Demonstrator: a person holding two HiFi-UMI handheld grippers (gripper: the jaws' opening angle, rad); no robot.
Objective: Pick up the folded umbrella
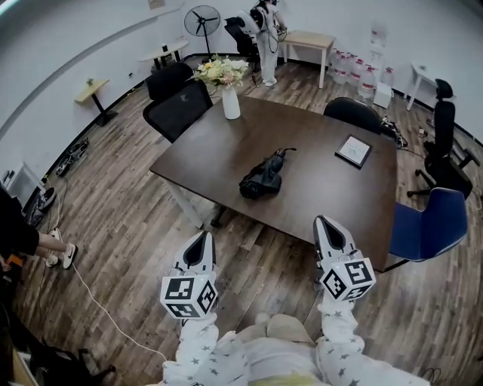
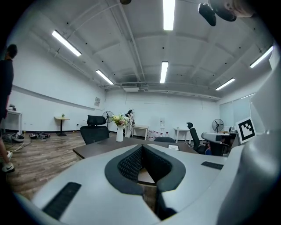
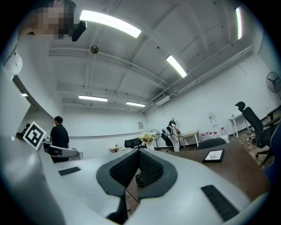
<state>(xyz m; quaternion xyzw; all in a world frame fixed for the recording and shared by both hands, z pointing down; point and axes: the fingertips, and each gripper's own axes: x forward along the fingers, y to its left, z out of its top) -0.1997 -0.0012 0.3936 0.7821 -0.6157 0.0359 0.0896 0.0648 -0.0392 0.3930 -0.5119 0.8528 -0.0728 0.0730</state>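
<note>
My left gripper point(image 1: 201, 238) and right gripper point(image 1: 324, 223), jaws together and empty, hang short of the table point(image 1: 321, 177) bearing the folded umbrella point(image 1: 263, 178)

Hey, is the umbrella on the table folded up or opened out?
Folded. The black umbrella lies on the brown table as a compact bundle, with its canopy gathered in and nothing spread.

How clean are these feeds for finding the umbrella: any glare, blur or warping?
Head view: the fisheye curves the walls, but the umbrella is sharp and dark on the evenly lit table. Left gripper view: the ceiling lights blow out, the corners are vignetted, and no umbrella is visible. Right gripper view: same vignette; the umbrella shows small and dark, low centre.
</note>
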